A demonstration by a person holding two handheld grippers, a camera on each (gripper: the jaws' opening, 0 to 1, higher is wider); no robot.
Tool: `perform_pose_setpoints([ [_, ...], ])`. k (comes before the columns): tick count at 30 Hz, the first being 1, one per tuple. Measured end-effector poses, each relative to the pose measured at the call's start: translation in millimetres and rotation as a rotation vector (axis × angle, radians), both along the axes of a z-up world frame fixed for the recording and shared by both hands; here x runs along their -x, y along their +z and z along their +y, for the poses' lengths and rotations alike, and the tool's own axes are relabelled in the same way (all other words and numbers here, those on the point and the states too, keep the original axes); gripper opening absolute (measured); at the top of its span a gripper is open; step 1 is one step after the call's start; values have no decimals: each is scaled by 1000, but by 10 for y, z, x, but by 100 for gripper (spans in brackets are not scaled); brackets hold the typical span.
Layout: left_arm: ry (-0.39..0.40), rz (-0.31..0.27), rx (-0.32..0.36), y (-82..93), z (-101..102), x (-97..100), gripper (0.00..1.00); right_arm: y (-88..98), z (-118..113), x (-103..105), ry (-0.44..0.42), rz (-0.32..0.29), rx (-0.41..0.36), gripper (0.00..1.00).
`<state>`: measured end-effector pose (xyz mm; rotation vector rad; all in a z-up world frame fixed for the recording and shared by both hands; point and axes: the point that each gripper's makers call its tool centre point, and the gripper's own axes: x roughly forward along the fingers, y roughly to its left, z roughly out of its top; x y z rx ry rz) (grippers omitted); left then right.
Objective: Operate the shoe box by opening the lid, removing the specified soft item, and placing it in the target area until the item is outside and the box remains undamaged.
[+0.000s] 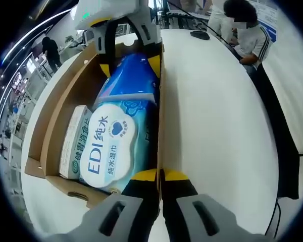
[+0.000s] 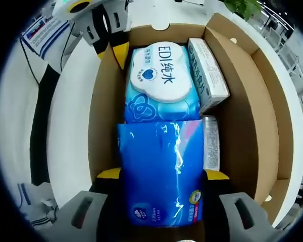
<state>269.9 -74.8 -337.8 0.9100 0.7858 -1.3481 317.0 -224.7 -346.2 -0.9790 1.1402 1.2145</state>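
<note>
On the white table (image 1: 212, 111) the shoe box (image 2: 242, 101) stands open, its lid already folded back, so you are at the removing step. Your left gripper (image 1: 159, 177) pinches the box's right wall between its nearly closed jaws and steadies it. Your right gripper (image 2: 161, 176) has its jaws spread on both sides of the blue soft pack (image 2: 161, 171), touching it, at the near end of the box in the right gripper view. I judge the next move is to squeeze gently and lift straight up. Beyond it lies the wet-wipes pack (image 2: 161, 75), touching the blue one, and a small carton (image 2: 208, 75) beside the wall; both leave little room. A seated person (image 1: 250, 38) is at the table's far edge.
</note>
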Motion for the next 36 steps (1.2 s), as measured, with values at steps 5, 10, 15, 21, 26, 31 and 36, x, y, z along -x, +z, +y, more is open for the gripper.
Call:
perform_pose_setpoints([
  [5, -2, 9, -3, 1, -7, 2, 0, -79, -3, 11, 2, -4, 34, 66],
  [10, -4, 2, -3, -6, -22, -5, 1, -150, -11, -9, 5, 25, 28, 69],
  [15, -3, 3, -3, -8, -37, -16, 1, -176, -32, -12, 9, 52, 49, 70],
  [21, 2, 3, 0, -5, -43, -28, 1, -149, -56, -14, 26, 57, 32, 62],
  [26, 2, 11, 0, -1, -43, -26, 0, -115, -64, -21, 15, 56, 11, 60],
  [31, 15, 15, 4, 3, -42, -32, 0, -19, -38, -29, 26, 42, -108, 59],
  [36, 24, 19, 8, 4, -41, -36, 0, 66, -15, -22, 73, 27, -158, 60],
])
